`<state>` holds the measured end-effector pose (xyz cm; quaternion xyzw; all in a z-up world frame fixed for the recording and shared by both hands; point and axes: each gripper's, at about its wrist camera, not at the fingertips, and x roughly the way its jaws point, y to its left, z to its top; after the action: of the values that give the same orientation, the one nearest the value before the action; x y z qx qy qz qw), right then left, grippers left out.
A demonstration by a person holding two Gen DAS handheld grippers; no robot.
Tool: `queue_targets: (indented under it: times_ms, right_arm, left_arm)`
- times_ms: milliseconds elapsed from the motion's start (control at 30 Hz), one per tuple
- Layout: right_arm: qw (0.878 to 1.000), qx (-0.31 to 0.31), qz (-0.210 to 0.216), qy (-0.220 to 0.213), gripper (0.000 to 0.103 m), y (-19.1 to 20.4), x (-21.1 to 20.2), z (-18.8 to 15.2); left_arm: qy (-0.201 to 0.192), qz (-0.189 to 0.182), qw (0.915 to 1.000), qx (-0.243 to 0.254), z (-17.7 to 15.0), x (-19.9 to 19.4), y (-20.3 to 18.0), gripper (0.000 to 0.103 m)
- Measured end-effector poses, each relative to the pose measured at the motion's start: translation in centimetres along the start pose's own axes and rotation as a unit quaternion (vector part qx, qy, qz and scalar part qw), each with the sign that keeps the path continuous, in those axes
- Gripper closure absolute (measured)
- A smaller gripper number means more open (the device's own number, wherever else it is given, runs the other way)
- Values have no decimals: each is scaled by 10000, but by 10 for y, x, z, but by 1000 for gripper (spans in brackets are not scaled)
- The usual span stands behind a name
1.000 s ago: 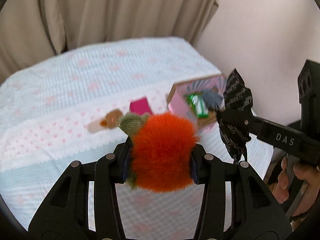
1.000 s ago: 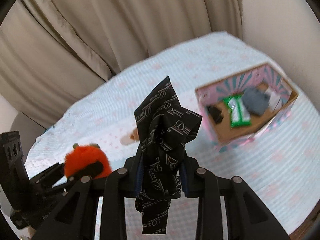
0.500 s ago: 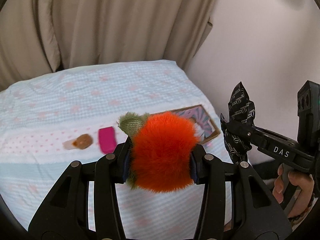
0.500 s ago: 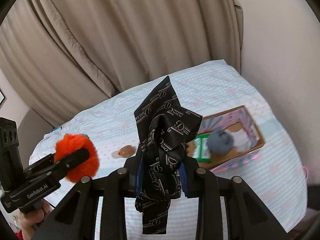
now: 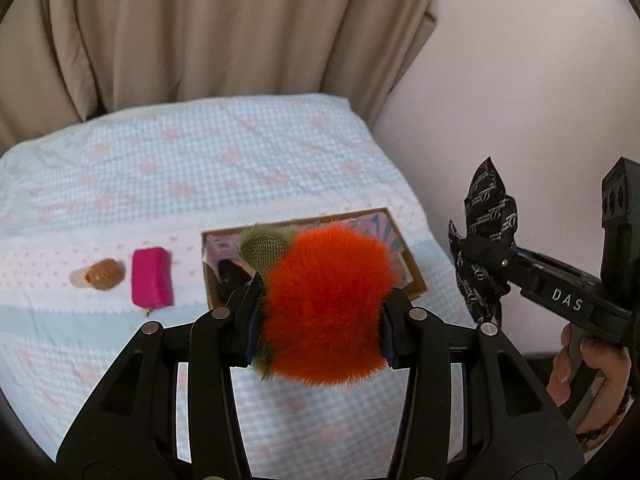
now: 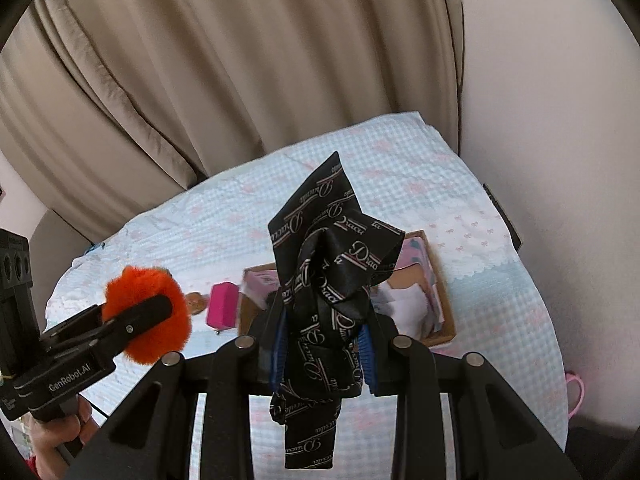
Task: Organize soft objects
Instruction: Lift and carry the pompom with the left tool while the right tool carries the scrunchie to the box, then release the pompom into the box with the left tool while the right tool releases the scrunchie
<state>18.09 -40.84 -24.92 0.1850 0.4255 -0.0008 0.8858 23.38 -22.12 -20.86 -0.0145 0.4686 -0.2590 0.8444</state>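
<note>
**Both grippers loaded above the bed**

Since a second ago both hands have swung back from the bed, so the cardboard box [image 5: 404,276] now looks smaller and lower.

Left wrist view: the left gripper [image 5: 320,316] is clamped on an orange fluffy toy [image 5: 326,304] (green trim showing), above the box. A pink pouch [image 5: 153,278] and brown toy [image 5: 103,274] lie on the bedspread [image 5: 200,168].

Right wrist view: the right gripper [image 6: 324,356] pinches a black printed cloth [image 6: 328,280], hanging over the box [image 6: 444,312].
</note>
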Motion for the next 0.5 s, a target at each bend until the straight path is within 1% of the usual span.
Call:
queue_targets:
  times_ms: [167,300,500]
  right_arm:
    - [9994,-95,40,321,75,-27,40,15]
    - [9981,-89,70,607,75,-42,74,21]
    - [9932,-55,49,1165,75,-61,131,24]
  left_arm:
    - [325,214,9992,-121,-1,46,6,62]
    - [600,325,9974,-244,-1,84,15,62]
    - [1126,410,9913,-536,-5,155,34,62]
